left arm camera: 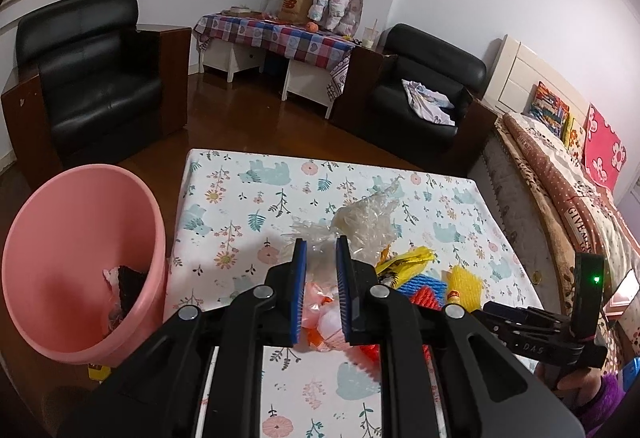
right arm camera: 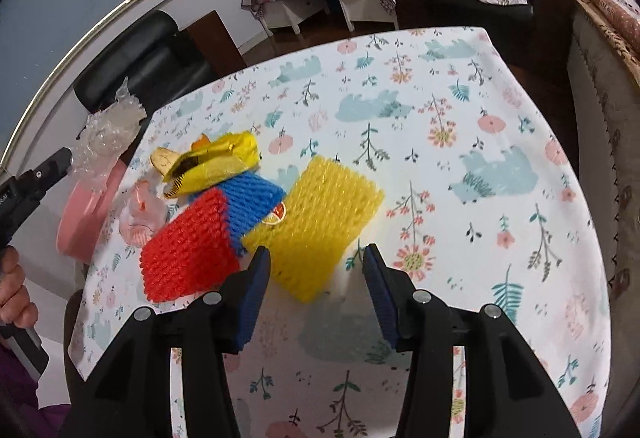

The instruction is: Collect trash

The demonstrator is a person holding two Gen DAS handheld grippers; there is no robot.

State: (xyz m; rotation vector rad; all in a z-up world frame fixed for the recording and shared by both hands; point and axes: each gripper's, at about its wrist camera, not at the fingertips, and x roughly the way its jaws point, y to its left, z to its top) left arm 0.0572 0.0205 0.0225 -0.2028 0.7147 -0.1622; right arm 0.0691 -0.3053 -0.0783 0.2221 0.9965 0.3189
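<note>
My left gripper [left arm camera: 320, 250] is shut on a crumpled clear plastic wrap [left arm camera: 366, 222] and holds it above the table's left side; the same wrap [right arm camera: 104, 133] shows in the right wrist view. A pink bin [left arm camera: 80, 262] stands left of the table with some trash inside. My right gripper [right arm camera: 316, 258] is open just over the near corner of a yellow foam net [right arm camera: 316, 213], its pads not touching it. Beside that net lie a red foam net [right arm camera: 188, 246], a blue foam net [right arm camera: 248, 197], a yellow wrapper [right arm camera: 216, 161] and a pinkish clear bag [right arm camera: 140, 213].
The table wears a floral cloth [right arm camera: 460, 157]. A bed [left arm camera: 560, 173] runs along its right edge. Two black armchairs [left arm camera: 92, 77] and a desk with a checked cloth [left arm camera: 276, 33] stand beyond on the wooden floor. A hand [right arm camera: 16, 298] holds the left gripper's handle.
</note>
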